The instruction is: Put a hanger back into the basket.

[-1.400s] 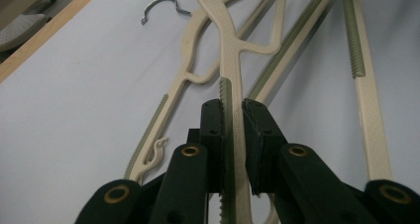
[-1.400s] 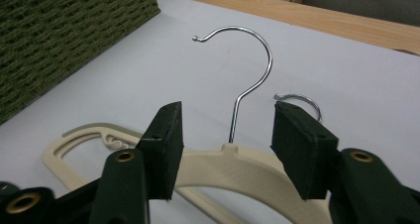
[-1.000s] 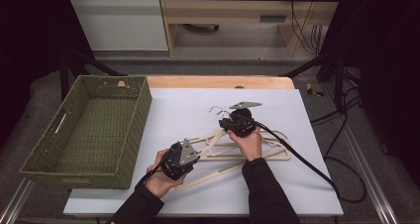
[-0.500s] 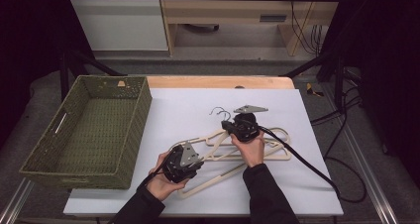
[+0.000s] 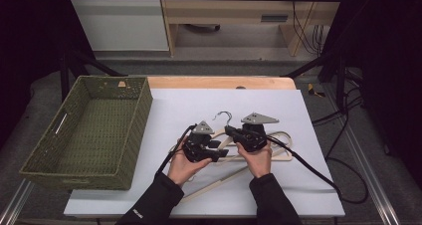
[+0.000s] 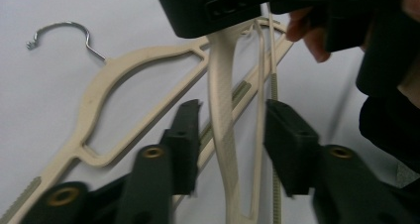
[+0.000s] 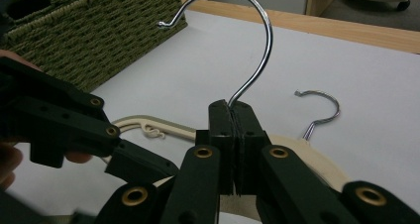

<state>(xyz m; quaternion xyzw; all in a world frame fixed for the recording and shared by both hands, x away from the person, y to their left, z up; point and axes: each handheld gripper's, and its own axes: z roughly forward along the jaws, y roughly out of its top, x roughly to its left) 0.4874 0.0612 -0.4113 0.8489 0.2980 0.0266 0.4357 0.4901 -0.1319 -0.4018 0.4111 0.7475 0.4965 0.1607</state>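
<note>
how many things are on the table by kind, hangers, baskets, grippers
cream hangers: 2 (one held at its hook by the right gripper, hanger; a second hanger lying flat on the table)
green woven basket: 1
grippers: 2 (right, and left gripper with jaws open around a hanger arm)
total: 5

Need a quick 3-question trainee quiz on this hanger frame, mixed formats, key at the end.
1. True or false: the right gripper is shut on the metal hook of a hanger.
2. The left gripper has its jaws: A) open, either side of a cream hanger arm; B) clamped on the basket rim; C) shut on nothing.
3. Fill in: the woven green basket sits at the table's ____ side in the high view.

Key: 1 true; 2 A; 3 left.
</note>
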